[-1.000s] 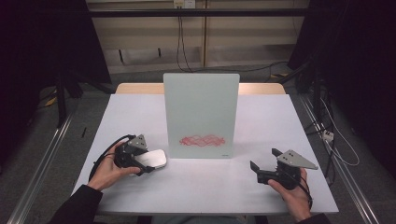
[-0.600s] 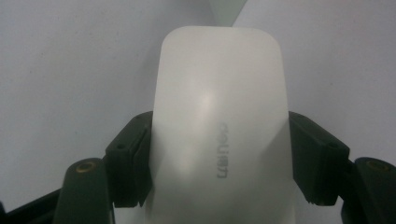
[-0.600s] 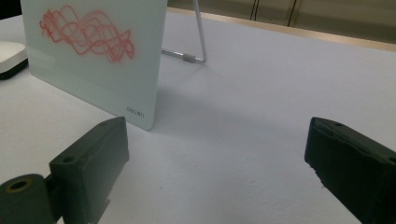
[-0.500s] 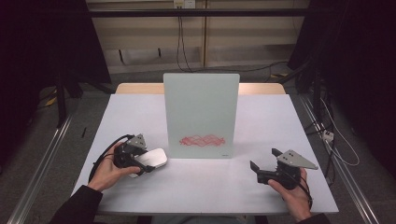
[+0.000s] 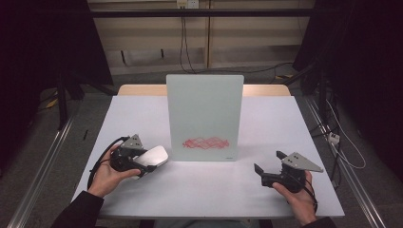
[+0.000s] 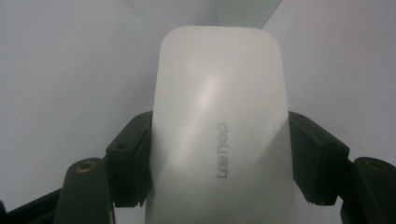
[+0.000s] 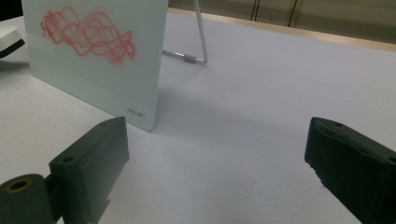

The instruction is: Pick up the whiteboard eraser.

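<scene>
I'm working over a white table (image 5: 209,190) in a dim room, its wooden far edge showing under a pale wall with cables. The white eraser (image 5: 153,156) sits at the table's near left, just left of the board's lower corner, and I have it clamped: in the left gripper view its long sides are pressed between my two black jaws, the grey lettering on its top facing up (image 6: 223,149). My left gripper (image 5: 135,164) lies low over the table with my hand (image 5: 107,173) behind it. Just beside the eraser stands the small whiteboard (image 5: 205,114), upright on a wire stand (image 7: 198,42), with red scribbles (image 5: 206,142) across its lower part. Well apart on the near right, my right gripper (image 5: 268,164) rests on the table, jaws spread wide with nothing between them.
</scene>
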Demonstrator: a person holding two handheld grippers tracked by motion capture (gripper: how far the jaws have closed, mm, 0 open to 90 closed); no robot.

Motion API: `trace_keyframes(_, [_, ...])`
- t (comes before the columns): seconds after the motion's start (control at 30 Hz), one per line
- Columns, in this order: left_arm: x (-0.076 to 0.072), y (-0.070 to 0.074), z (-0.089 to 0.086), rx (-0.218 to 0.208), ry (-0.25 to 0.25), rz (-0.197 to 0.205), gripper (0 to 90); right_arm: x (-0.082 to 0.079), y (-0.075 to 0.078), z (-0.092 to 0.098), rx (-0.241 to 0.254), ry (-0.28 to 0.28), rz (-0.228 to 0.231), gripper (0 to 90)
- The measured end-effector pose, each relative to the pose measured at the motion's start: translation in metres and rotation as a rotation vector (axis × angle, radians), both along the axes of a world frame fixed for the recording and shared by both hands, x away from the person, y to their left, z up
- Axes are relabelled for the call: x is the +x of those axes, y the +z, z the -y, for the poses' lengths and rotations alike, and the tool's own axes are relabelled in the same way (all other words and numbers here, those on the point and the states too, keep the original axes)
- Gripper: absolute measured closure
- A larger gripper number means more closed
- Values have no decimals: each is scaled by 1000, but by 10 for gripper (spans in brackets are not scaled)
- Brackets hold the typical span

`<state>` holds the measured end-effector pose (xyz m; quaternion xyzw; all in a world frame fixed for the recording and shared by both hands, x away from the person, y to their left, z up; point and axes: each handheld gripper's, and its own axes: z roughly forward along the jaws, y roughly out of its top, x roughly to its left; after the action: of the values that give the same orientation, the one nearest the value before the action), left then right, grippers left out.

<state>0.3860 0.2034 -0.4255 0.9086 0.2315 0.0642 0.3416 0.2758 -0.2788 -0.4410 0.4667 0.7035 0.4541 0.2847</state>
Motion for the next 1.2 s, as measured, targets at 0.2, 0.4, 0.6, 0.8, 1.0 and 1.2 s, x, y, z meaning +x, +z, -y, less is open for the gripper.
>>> trace_keyframes(0.2, [-7, 6, -3, -62, 51, 50, 310, 1, 0, -1, 5, 0, -5, 63])
trace_keyframes(0.4, [-14, 9, -6, -114, 104, 86, 310, 2, 0, -1, 13, -6, -10, 63])
trace_keyframes(0.6, [-17, 11, -10, -158, 152, 103, 310, 3, -1, -1, 11, -5, -12, 63])
trace_keyframes(0.8, [-23, 17, -11, -206, 178, 145, 311, 2, -1, -1, 16, -7, -12, 64])
trace_keyframes(1.0, [-27, 21, -11, -261, 204, 197, 311, 2, -1, 0, 14, -7, -10, 64])
trace_keyframes(1.2, [-31, 25, -9, -274, 198, 229, 311, 0, 0, 0, 12, 0, -7, 64])
